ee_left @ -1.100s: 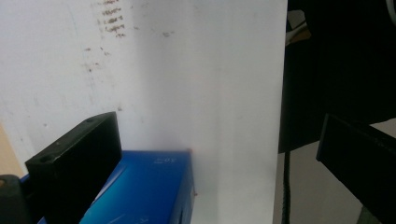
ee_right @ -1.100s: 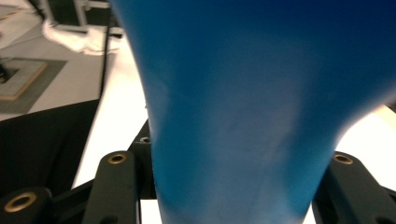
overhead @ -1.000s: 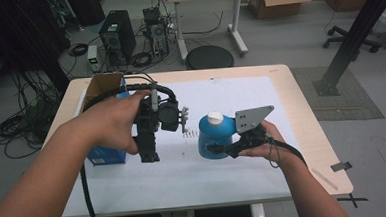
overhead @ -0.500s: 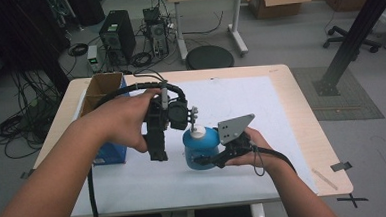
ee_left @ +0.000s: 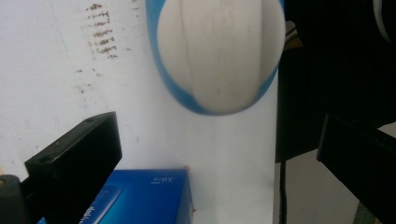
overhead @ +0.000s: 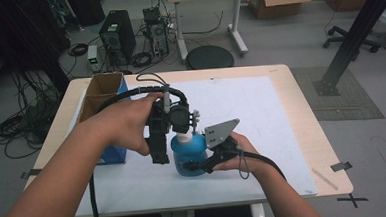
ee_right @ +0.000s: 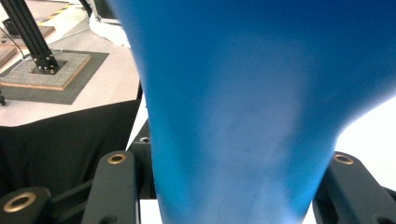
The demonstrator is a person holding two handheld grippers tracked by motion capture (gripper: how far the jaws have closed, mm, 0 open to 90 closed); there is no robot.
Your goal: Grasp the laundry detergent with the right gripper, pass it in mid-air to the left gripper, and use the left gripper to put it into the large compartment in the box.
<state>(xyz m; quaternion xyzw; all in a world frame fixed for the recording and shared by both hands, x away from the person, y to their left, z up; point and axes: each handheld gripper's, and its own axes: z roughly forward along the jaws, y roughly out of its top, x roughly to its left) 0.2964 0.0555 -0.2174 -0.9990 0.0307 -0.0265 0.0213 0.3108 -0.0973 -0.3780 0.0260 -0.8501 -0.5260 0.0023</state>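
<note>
A blue bottle (overhead: 189, 151) with a white cap (overhead: 184, 137) stands upright near the table's front middle. My right gripper (overhead: 193, 164) comes in from the right and is shut on the bottle's lower body. In the right gripper view the blue bottle (ee_right: 243, 93) sits between the two black jaws of the right gripper (ee_right: 233, 196). My left gripper (overhead: 161, 140) hangs just left of the bottle, pointing down. Its view looks down on the white cap (ee_left: 219, 51), and the left gripper (ee_left: 215, 154) is open with nothing between the jaws.
A blue box (overhead: 114, 153) lies left of the bottle, also as the blue box (ee_left: 140, 196) below the left jaws. An open cardboard box (overhead: 100, 91) stands at the table's back left. A white mat (overhead: 251, 110) covers the tabletop.
My right gripper has carried the blue bottle leftward and slightly down, to just beside the left gripper. The left hand has stayed nearly in place.
</note>
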